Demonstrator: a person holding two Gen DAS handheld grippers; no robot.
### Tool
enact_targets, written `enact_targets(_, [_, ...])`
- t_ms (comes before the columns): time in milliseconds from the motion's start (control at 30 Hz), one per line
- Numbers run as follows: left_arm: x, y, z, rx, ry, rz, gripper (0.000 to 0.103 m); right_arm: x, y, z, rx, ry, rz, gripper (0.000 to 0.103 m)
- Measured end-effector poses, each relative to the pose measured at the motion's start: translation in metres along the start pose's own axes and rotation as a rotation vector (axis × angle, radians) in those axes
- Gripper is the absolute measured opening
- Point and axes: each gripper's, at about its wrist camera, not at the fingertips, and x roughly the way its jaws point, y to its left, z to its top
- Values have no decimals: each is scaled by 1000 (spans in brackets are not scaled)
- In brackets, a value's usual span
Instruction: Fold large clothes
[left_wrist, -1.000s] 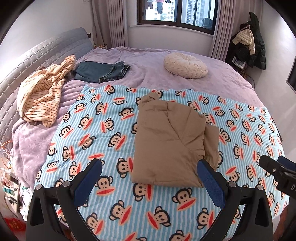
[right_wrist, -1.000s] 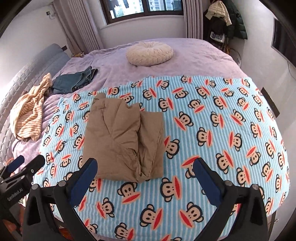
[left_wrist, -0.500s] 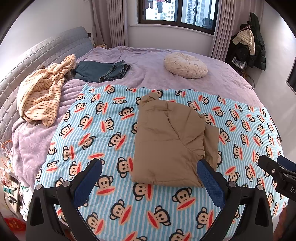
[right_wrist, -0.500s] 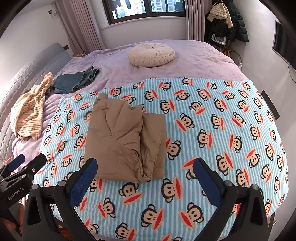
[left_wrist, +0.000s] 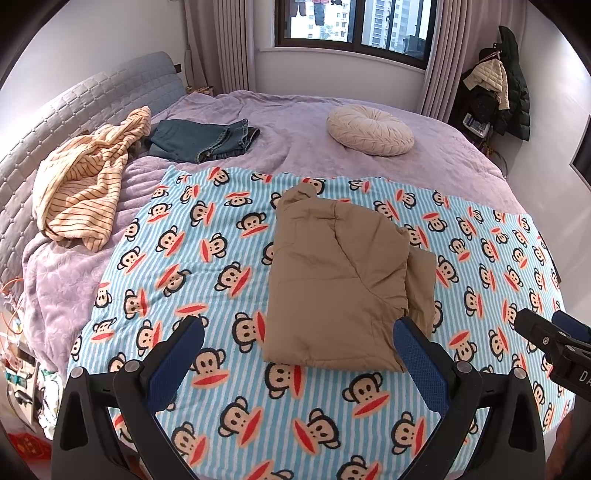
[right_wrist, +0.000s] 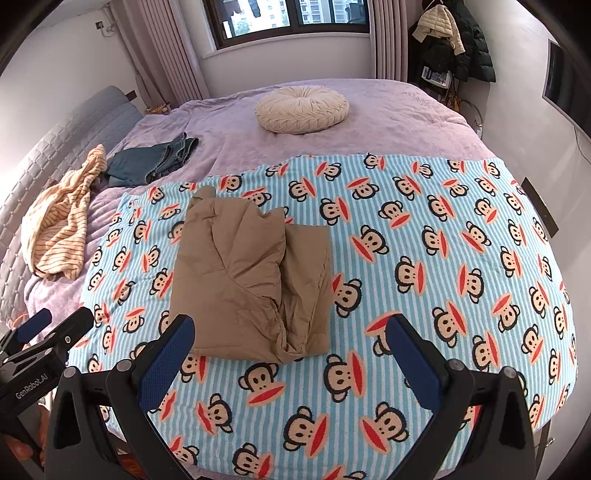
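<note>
A tan padded garment (left_wrist: 340, 280) lies folded into a rough rectangle on the blue monkey-print blanket (left_wrist: 207, 258); it also shows in the right wrist view (right_wrist: 251, 280). My left gripper (left_wrist: 297, 354) is open and empty, held above the blanket just short of the garment's near edge. My right gripper (right_wrist: 290, 350) is open and empty, near the garment's near right corner. Each gripper shows at the edge of the other's view: the right one (left_wrist: 554, 343), the left one (right_wrist: 44, 339).
A striped cream garment (left_wrist: 85, 184) and folded jeans (left_wrist: 203, 140) lie at the far left on the purple bedspread (left_wrist: 295, 129). A round cream cushion (left_wrist: 369, 129) sits at the back. Coats (left_wrist: 498, 92) hang at the far right. The headboard (left_wrist: 74, 99) runs along the left.
Both grippers have drawn back and risen very slightly; the garment has not moved.
</note>
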Motion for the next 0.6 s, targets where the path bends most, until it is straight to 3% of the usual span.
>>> enact_targets(600, [0, 0, -1, -2, 1, 1, 103, 0, 2, -3, 3, 2, 2, 103])
